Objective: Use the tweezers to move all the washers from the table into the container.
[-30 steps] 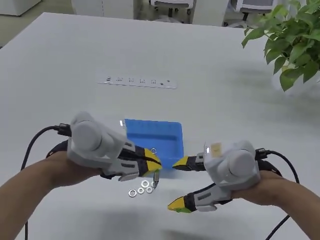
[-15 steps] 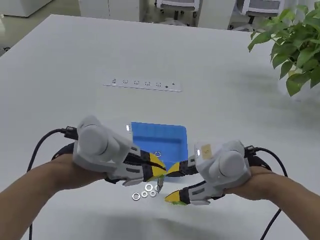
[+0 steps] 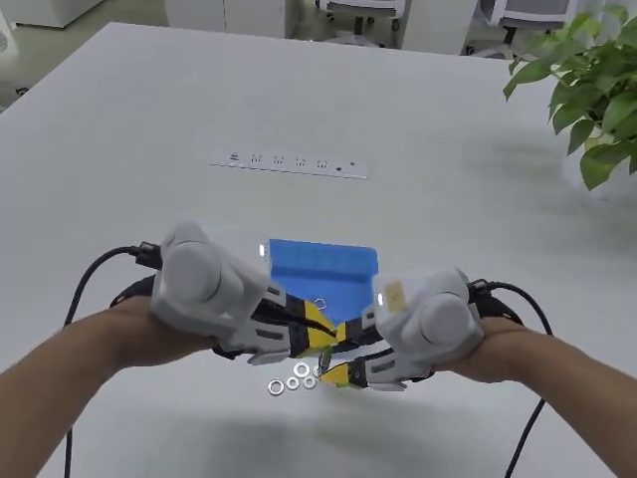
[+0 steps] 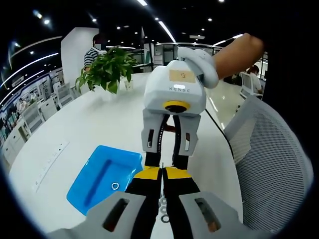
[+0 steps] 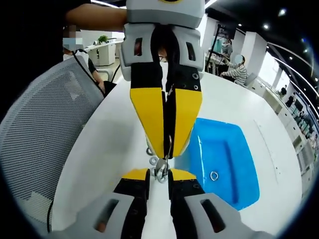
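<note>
A blue container [image 3: 343,267] lies on the white table with one washer [image 3: 319,304] in it. Several loose washers [image 3: 294,379] lie in front of it, near the table's front edge. My left gripper [image 3: 323,337] is shut on thin metal tweezers [image 5: 168,142], which point down over the loose washers [image 5: 151,154]. My right gripper [image 5: 159,174] faces it tip to tip, jaws closed in on the tweezers' lower end. The left gripper view has the container [image 4: 99,174] at lower left, its washer [image 4: 115,186] inside.
A white power strip [image 3: 289,162] lies further back on the table. A green plant [image 3: 597,90] stands at the far right. Cables trail from both grippers. A mesh chair [image 4: 269,159] is close behind the right hand.
My right gripper has moved left towards the left one, and its jaws have closed from wide apart onto the tweezers. The left gripper has stayed over the washers.
</note>
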`<state>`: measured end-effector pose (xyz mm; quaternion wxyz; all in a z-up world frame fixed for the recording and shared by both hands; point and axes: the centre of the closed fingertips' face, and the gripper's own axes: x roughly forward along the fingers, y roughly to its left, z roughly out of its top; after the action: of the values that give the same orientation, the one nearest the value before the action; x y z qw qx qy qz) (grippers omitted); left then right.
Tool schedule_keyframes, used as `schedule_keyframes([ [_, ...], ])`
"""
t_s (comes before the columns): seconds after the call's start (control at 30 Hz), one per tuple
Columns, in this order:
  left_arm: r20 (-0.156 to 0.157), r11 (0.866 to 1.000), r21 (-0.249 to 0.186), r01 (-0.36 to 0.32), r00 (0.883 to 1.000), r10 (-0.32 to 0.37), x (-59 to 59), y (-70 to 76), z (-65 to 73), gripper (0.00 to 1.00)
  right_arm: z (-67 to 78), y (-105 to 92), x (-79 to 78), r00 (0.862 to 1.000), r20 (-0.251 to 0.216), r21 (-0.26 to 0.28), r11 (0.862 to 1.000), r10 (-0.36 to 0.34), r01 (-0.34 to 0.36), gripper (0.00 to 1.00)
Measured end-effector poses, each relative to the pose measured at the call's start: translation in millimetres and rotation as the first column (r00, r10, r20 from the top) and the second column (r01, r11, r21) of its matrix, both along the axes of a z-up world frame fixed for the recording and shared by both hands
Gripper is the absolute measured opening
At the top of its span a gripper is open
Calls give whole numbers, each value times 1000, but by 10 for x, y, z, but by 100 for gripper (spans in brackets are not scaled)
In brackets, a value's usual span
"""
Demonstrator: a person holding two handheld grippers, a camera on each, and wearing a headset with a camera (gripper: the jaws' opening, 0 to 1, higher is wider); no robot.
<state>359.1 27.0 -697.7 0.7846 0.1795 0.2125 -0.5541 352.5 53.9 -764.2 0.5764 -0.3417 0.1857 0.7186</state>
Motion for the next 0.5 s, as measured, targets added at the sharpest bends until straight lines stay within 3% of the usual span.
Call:
schedule_keyframes([
  [0.27, 0, 1000, 6, 8, 1000, -8, 19, 18, -10, 5, -24, 14, 21, 1000, 4, -16, 1000, 13, -12, 11],
  [0.5, -4, 1000, 8, 3, 1000, -3, 34, 24, -23, 5, -27, 10, 25, 1000, -27, -15, 1000, -16, 16, 10],
])
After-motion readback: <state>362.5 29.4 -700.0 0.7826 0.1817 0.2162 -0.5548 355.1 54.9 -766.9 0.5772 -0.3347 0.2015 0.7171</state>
